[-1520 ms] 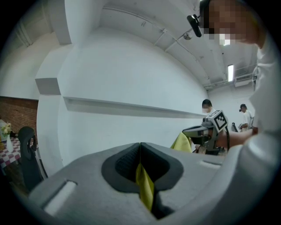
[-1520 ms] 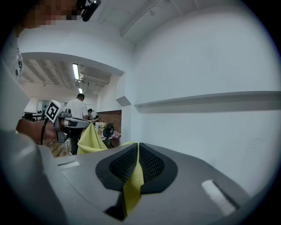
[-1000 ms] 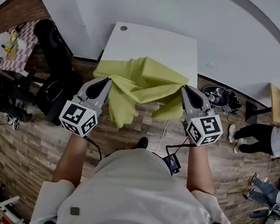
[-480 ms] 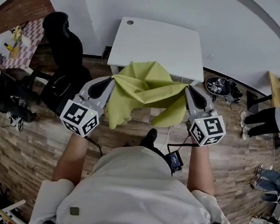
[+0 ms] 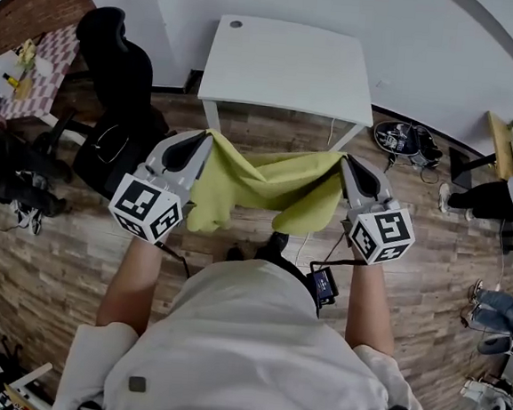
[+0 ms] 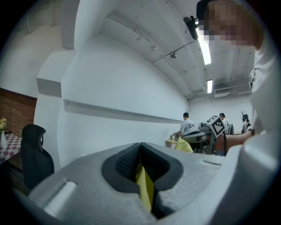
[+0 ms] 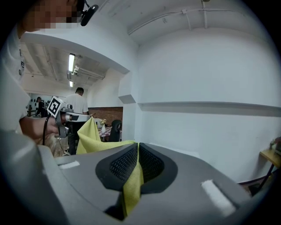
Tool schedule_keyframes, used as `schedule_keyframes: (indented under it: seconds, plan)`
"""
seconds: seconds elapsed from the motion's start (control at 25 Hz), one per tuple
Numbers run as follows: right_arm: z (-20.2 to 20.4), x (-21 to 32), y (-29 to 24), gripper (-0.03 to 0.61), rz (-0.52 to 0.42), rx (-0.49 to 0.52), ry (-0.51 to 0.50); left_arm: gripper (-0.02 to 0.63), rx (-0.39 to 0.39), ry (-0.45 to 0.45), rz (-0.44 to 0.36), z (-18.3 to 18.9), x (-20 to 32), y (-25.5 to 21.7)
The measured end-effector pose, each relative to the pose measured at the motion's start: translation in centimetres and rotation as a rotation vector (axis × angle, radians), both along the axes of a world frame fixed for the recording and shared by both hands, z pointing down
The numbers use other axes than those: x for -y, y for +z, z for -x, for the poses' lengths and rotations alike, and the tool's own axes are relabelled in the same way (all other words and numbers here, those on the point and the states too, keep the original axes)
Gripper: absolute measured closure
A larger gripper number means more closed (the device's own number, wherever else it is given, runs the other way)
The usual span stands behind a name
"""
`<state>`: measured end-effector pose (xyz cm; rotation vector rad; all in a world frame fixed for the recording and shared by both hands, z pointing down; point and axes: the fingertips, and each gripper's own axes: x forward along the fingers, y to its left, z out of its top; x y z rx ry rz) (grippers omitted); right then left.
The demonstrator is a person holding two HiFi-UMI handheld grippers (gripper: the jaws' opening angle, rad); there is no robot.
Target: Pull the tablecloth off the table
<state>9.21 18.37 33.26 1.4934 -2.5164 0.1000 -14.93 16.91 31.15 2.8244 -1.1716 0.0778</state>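
The left gripper (image 5: 206, 138) was pressed together on 1 edge of the yellow-green tablecloth (image 5: 267, 184), with a strip of cloth pinched between its dark pads. The right gripper (image 5: 344, 160) was clamped the same way on the opposite edge. The cloth sagged between the 2 grippers, its ends drooping above the wooden floor (image 5: 47, 253). It hung apart from the white table (image 5: 286, 68) beyond, with a black chair (image 5: 117, 62) to the table's left.
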Motion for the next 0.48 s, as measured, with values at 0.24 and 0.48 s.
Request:
schedule_keyframes:
  seconds: [0.24, 0.48]
  plan:
    - [0.0, -1.2, 0.6, 0.557, 0.000, -0.004, -0.019, 0.607, -0.005, -0.016, 0.005, -0.1, -0.9, 0.5]
    - [0.2, -1.6, 0.3, 0.557, -0.003, -0.002, -0.038, 0.607, -0.009, -0.019, 0.006, -0.6, -1.1, 0.4]
